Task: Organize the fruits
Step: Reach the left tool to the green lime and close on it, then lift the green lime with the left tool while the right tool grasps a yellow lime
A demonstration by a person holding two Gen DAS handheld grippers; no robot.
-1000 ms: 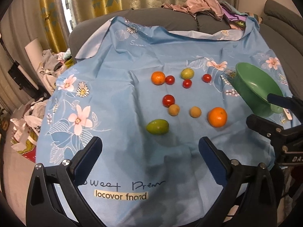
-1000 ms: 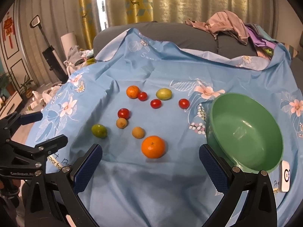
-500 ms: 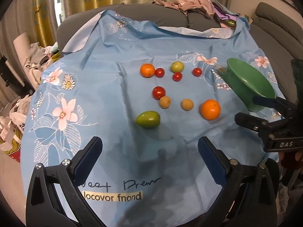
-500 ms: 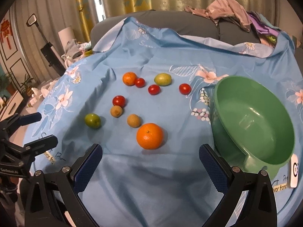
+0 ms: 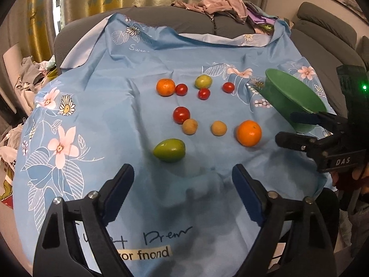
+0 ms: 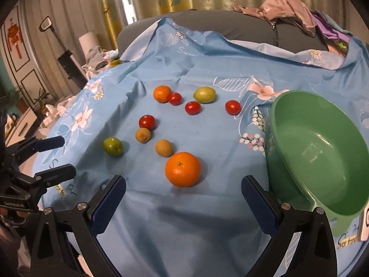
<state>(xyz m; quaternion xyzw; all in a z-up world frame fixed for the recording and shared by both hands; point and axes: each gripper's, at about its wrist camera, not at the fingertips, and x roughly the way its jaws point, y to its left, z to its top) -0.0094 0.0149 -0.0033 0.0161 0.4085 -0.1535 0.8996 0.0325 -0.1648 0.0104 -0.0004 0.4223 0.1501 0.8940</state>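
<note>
Several fruits lie on a blue flowered cloth [image 5: 110, 106]: a large orange [image 5: 249, 133] [image 6: 183, 169], a small orange [image 5: 165, 87] [image 6: 162, 93], two green fruits [image 5: 169, 150] [image 5: 203, 81], two tan fruits [image 5: 189, 126] [image 5: 218, 128] and several red tomatoes [image 5: 181, 114] [image 6: 147, 121]. An empty green bowl [image 6: 322, 152] [image 5: 293, 97] stands at the right. My left gripper [image 5: 183, 191] is open, just short of the near green fruit. My right gripper [image 6: 183, 198] is open, just short of the large orange, left of the bowl.
A grey sofa [image 5: 196, 20] with a pile of clothes [image 5: 221, 2] stands behind the cloth. Curtains hang at the back. Clutter lies on the floor at the left [image 5: 30, 73]. A small white device [image 6: 365, 221] lies by the bowl's near rim.
Both grippers have moved forward toward the fruits and swung a little; the fruits look larger. Nothing was taken hold of. The fruits and bowl have not moved.
</note>
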